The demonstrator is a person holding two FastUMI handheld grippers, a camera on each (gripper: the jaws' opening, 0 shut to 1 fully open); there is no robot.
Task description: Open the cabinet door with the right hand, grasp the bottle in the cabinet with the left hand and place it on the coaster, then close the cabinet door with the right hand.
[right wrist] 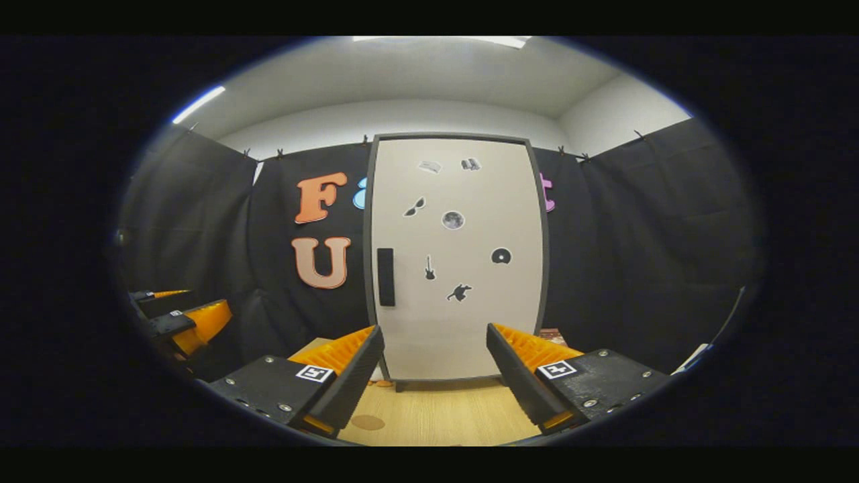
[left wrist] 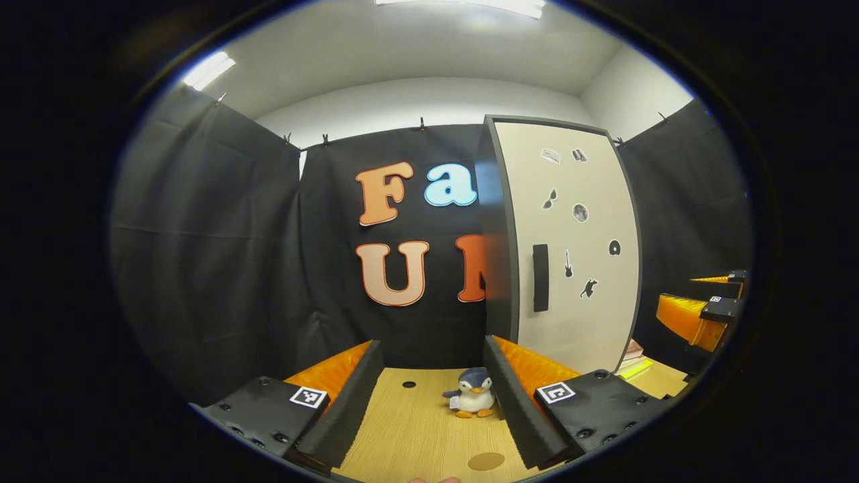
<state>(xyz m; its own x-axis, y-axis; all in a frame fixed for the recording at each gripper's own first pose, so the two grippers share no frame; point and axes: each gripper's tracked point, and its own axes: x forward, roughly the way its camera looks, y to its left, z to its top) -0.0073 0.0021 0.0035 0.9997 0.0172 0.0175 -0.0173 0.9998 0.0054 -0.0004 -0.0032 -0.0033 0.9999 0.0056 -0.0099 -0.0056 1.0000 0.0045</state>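
Still shut, the cabinet door (right wrist: 456,261) stands dead ahead of the right gripper (right wrist: 435,365), fingers open, its upright handle (right wrist: 385,277) left of centre (bottle unseen, presumably inside; left gripper (left wrist: 433,382) open too).

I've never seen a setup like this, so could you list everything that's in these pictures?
Tall white cabinet with dark frame: one, door shut, standing at the back of the table.
Black upright door handle: one, on the door's left side.
Small dark stickers: several, scattered over the door.
Light wooden table: one, under everything.
Plush penguin toy, blue-grey and white with orange feet: one, on the table left of the cabinet.
Round brown coaster: one, flat on the table near the front.
Stack of books: one, right of the cabinet's foot.
Left gripper: one, open, empty.
Right gripper: one, open, empty, facing the door.
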